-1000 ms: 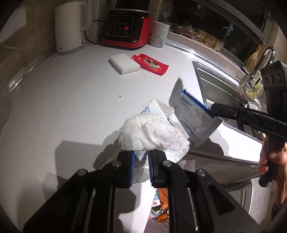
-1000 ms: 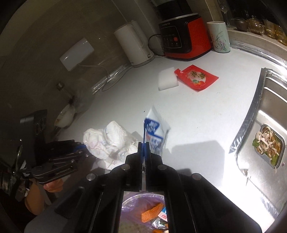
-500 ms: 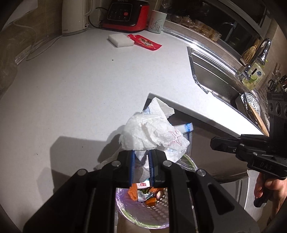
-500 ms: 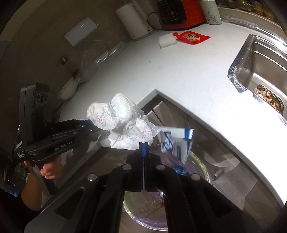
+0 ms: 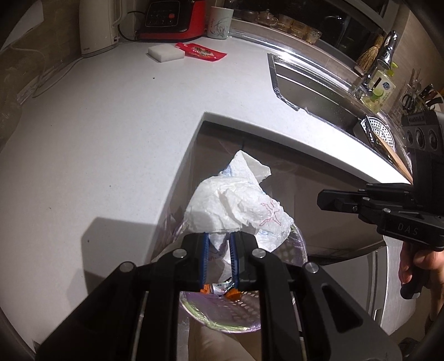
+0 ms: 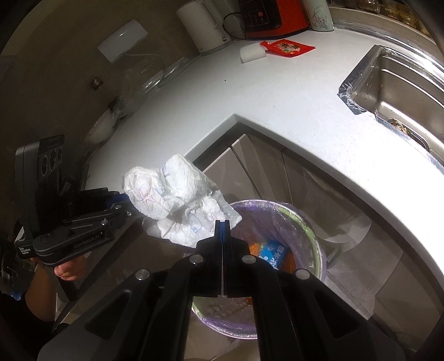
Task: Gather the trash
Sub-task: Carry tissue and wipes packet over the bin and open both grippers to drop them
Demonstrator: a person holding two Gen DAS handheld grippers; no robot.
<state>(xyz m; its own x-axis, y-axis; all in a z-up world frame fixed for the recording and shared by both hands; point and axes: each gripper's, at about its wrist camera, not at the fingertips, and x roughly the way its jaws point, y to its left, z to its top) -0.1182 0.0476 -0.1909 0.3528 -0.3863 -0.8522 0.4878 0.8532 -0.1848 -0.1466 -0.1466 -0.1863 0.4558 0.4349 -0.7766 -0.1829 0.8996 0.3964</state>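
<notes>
Black left gripper point(image 5: 217, 238), blue pads, silver screws; right gripper point(image 6: 222, 222) alike.

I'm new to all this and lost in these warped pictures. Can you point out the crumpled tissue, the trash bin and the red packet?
crumpled tissue point(image 5: 238, 208): left wrist view, middle of the wad.
trash bin point(image 6: 316, 230): right wrist view, its bag-lined rim.
red packet point(image 6: 288, 47): right wrist view, centre of its printed face.

Hand-held grippers: two, left hand-held gripper point(image 5: 217, 236), right hand-held gripper point(image 6: 222, 222)
Crumpled tissues: one point(image 5: 236, 205)
Bins: one point(image 6: 313, 236) (purple liner)
Red packets: one point(image 5: 204, 52)
Sponges: one point(image 5: 165, 52)
Kettles: one point(image 5: 97, 26)
Mugs: one point(image 5: 220, 22)
</notes>
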